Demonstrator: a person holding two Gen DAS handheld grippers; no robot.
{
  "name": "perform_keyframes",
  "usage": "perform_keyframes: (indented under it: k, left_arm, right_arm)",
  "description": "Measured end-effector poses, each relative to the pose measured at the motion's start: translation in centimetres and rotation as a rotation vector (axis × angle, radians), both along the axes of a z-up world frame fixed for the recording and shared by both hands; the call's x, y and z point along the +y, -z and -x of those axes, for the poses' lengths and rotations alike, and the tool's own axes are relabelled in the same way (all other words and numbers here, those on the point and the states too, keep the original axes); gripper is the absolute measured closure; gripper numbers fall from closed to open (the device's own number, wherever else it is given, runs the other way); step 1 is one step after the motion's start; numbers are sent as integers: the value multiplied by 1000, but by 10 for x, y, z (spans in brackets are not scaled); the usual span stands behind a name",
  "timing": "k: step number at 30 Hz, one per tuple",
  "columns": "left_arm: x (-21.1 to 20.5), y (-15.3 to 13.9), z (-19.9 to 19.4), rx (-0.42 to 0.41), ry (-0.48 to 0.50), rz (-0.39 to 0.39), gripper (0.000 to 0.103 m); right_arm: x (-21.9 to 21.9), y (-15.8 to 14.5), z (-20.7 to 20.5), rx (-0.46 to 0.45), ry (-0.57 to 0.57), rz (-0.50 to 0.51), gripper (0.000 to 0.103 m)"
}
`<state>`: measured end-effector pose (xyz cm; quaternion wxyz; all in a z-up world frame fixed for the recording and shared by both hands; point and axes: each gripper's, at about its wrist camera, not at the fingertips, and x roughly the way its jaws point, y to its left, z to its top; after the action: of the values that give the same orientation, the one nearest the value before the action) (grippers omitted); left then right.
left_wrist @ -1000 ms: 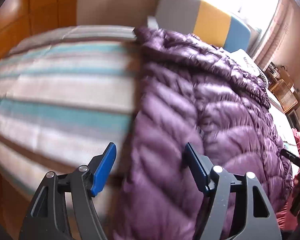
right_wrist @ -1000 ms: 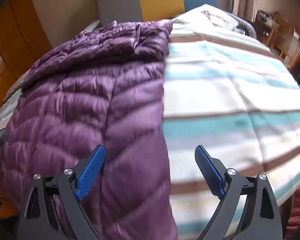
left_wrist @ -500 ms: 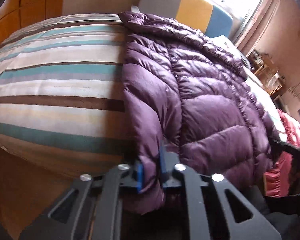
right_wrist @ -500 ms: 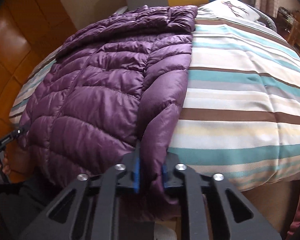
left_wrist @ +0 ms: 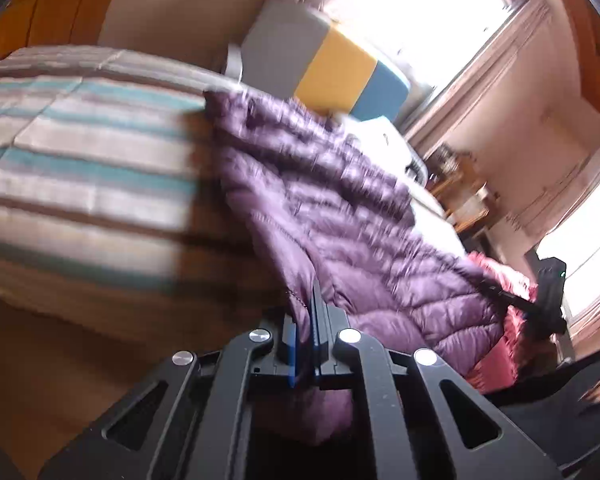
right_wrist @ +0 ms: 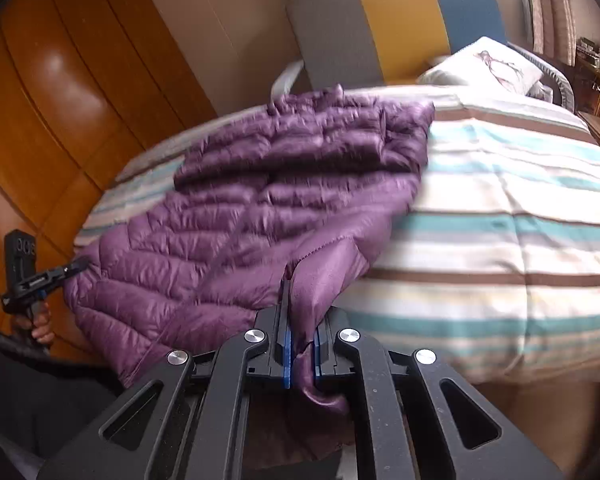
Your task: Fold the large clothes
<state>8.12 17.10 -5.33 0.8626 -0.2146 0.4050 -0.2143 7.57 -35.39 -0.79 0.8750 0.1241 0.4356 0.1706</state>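
A purple quilted down jacket (left_wrist: 340,208) (right_wrist: 268,200) lies lengthwise on a striped bedspread (left_wrist: 84,168) (right_wrist: 500,216), its collar end toward the headboard. My left gripper (left_wrist: 305,332) is shut on the jacket's near hem at its left corner, the fabric pinched between the blue pads. My right gripper (right_wrist: 300,344) is shut on the hem's right corner, a fold of purple cloth squeezed through the jaws. Both corners are raised off the bed edge. Each view shows the other gripper (right_wrist: 48,276) (left_wrist: 540,304) at the far side of the hem.
A grey, yellow and blue headboard (right_wrist: 400,28) stands at the far end, with a white pillow (right_wrist: 488,64) by it. Wooden wardrobe doors (right_wrist: 52,100) run along the left. A pink garment (left_wrist: 508,336) lies past the jacket's right edge. A wooden side table (left_wrist: 460,196) stands by the window.
Both grippers went from wide open over the hem to shut on its corners. Since then they have lifted, raising the jacket's near edge off the bed.
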Motion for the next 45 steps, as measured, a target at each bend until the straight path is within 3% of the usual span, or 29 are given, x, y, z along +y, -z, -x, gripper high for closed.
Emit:
perform_keyframes:
  k: [3,11,20,22,24,25,26,27,28,30,33,39,43,45]
  left_arm:
    - [5,-16,-25,-52,-6,30,98]
    - [-13,-36,-103,-121,-14,-11,96]
    - [-38,-22,-185,-66,-65,-79,95]
    - [-40,-16,-202,-47,-72,-82,94]
    - [-40,-13,-218,-19,-90,-83,81]
    - [-39,-13,-224,-15,-104,-71,58]
    - [-36,-15,-227,-28,-137,-63,29]
    - [-31,-19,-228,-55,-185,-53,20]
    - [-26,-23,-230,-72,-202,-25,18]
    - [-19,-27,-236,-66,-192,27,16]
    - [-12,-30,-236,-85,-202,18,14]
    - [6,13,-218,7,-213,24,14]
    - [-1,57,-201,120,-153,28,31]
    - [-7,72,-196,159,-123,48,45]
  right_arm:
    - [-5,-9,-23,-47,30,-12,96]
    - [-16,-6,-76,-74,146,-1,96]
    - [-8,14,-155,-46,222,26,95]
    - [-9,19,-174,-30,240,24,88]
    - [-11,23,-187,-12,250,-4,79]
    - [-12,25,-192,-5,258,-19,66]
    - [-15,27,-197,4,267,-38,58]
    - [-18,29,-200,13,277,-64,39]
    - [-20,29,-202,8,293,-93,27]
    - [-23,23,-201,-38,326,-103,21]
    - [-25,18,-199,-53,334,-142,18]
    - [-30,28,-165,-55,336,-123,14]
    - [-26,64,-148,30,328,-75,14]
    - [-24,85,-142,77,330,-59,16]
